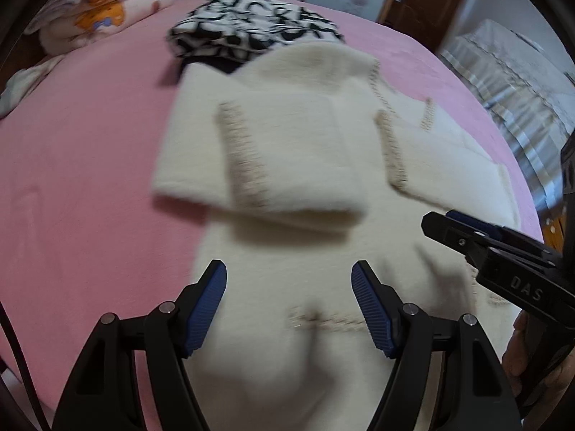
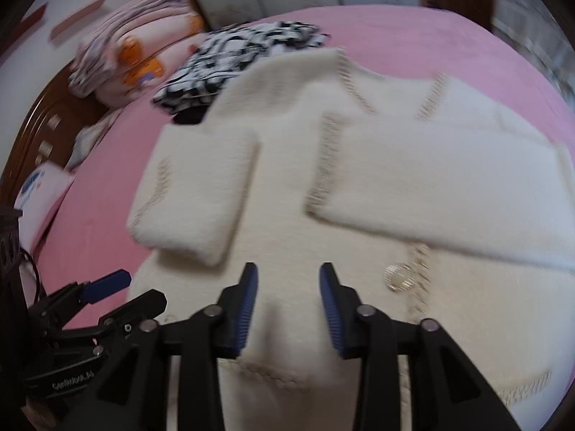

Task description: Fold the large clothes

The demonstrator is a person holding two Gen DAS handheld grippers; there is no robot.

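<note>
- The cream coat (image 1: 309, 165) lies flat on the pink bedspread (image 1: 90, 165), both sleeves folded in across its front, and its lower part spreads right under both grippers
- Left gripper (image 1: 289, 309) hangs over the coat's lower part, blue pads (image 1: 206, 309) set wide apart with only fabric showing below the gap, nothing clamped
- Right gripper (image 2: 288, 310) is just beside it over the same stretch of fabric, jaws parted too but narrower, nothing pinched between them
- In the left wrist view the right gripper comes in from the right edge over the coat's side, with a bit of the person's hand (image 1: 517, 352) on its handle
- In the right wrist view the left gripper (image 2: 118, 289) sits low on the left, near the coat's edge where it meets the pink
- Both grippers point steeply downward and forward along the coat
- The coat's long axis runs away from the grippers, collar at the far end, hem at the near end
- The collar end touches a black-and-white patterned garment (image 1: 251, 32) lying farther up the bed
- A round metallic button (image 2: 397, 277) shows on the front, just right of the right gripper's fingers
- A pink quilt with orange print (image 2: 136, 54) is piled at the far left corner
</note>
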